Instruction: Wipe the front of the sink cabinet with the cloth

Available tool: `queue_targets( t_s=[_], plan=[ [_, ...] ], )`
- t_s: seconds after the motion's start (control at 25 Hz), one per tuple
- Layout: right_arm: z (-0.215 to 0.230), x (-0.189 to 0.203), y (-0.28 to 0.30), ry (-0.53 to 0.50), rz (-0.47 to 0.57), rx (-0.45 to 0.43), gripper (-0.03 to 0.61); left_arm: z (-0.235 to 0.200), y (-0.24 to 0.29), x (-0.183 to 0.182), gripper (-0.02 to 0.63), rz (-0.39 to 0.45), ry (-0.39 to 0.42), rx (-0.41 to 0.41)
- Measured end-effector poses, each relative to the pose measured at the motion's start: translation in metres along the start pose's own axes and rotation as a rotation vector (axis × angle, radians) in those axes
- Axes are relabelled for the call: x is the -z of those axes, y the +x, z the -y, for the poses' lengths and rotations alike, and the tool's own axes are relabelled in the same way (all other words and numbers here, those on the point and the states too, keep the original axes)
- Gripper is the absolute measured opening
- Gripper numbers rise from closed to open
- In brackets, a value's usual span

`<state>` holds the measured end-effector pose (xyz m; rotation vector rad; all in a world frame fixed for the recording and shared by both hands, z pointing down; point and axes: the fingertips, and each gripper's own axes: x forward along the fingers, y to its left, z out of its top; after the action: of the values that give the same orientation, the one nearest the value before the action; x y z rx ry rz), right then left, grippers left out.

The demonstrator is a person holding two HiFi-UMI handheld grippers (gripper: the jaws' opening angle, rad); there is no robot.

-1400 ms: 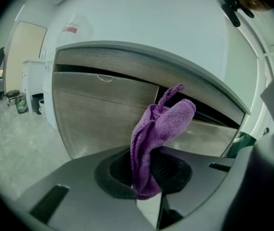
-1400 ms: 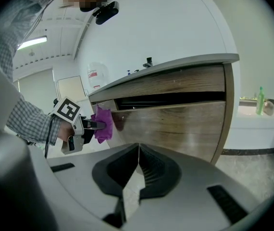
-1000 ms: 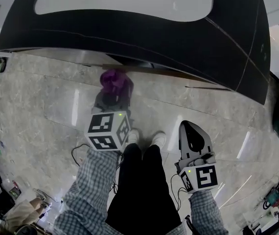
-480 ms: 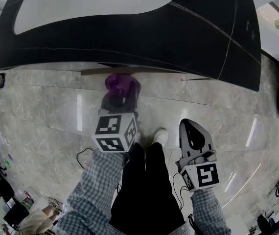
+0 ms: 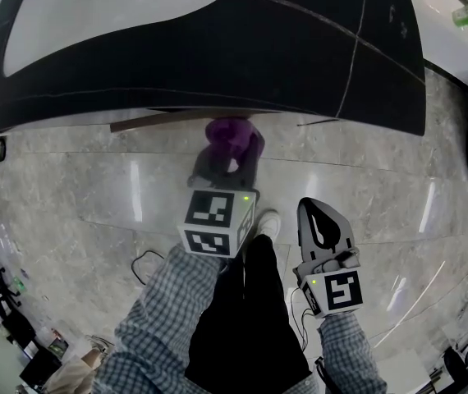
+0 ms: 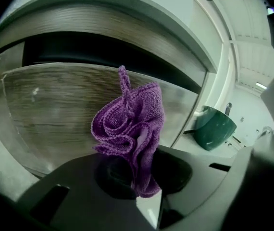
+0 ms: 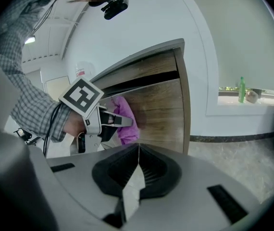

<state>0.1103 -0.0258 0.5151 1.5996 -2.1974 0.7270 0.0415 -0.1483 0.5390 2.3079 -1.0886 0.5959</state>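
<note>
we stand on the shiny stone floor (image 5: 70,187) in front of the sink cabinet (image 6: 45,109). the black counter (image 5: 259,48) sticks out over the wood front, and its curved edge hangs above our grippers. a dark gap (image 6: 103,47) runs between the counter and the top edge of the wood front. on the right the wood front stops at a straight edge. past it we see a white wall (image 7: 233,42) and open floor. a green bin (image 6: 214,126) sits on that side, well apart from us. there is lots of free floor to our left and right.

the left gripper (image 5: 226,161) points at the wood front, under the counter edge. its fingers are pinched tight on the purple cloth (image 6: 130,124). the cloth bunches up out of them, right by the wood. we cannot tell if it touches the wood. the right gripper (image 5: 320,220) hangs low by our leg (image 5: 259,302), well apart from the cabinet. its fingers are pressed together with nothing between them.
</note>
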Motion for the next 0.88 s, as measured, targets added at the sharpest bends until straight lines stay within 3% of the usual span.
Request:
queue_targets(
  t_s=[0.32,0.88],
  plan=[
    [0.009,0.021,-0.006,0.037,-0.029,0.035,0.018,0.066,0.026,-0.010,0.069,0.003,0.127,0.185],
    [0.050,0.039,-0.044,0.100,-0.018,0.156,0.018,0.150,0.070,-0.008,0.069,-0.027,0.212,0.386]
  ],
)
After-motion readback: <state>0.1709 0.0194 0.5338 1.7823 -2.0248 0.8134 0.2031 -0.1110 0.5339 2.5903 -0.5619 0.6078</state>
